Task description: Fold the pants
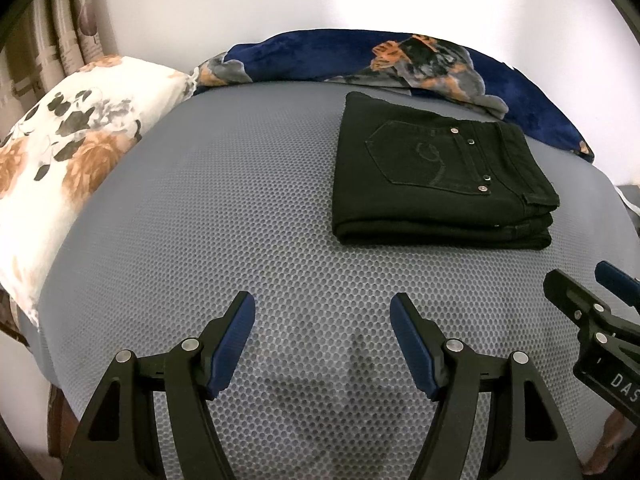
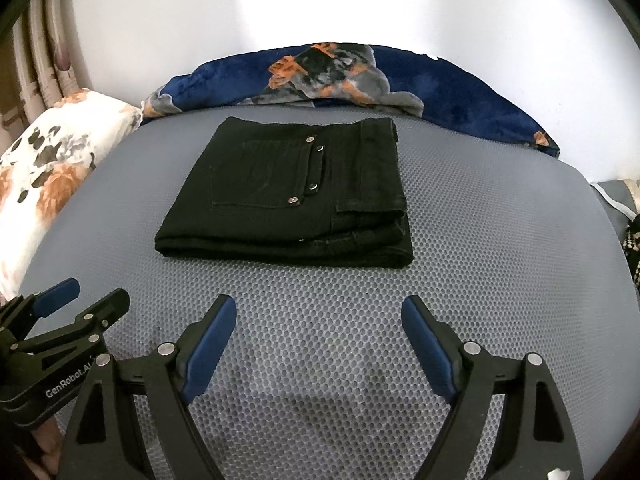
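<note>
Currently the black pants (image 2: pixel 286 192) lie folded into a compact stack at mid-bed on the grey mesh cover (image 2: pixel 480 260), back pocket up, thick folded edge facing near. Left gripper (image 1: pixel 322 344) and right gripper (image 2: pixel 318 346) both hover over bare cover on the near side, jaws spread wide, nothing between them. Floral pillow (image 1: pixel 72 152) bounds the left edge, blue blanket (image 2: pixel 460 100) the far edge against the wall.
</note>
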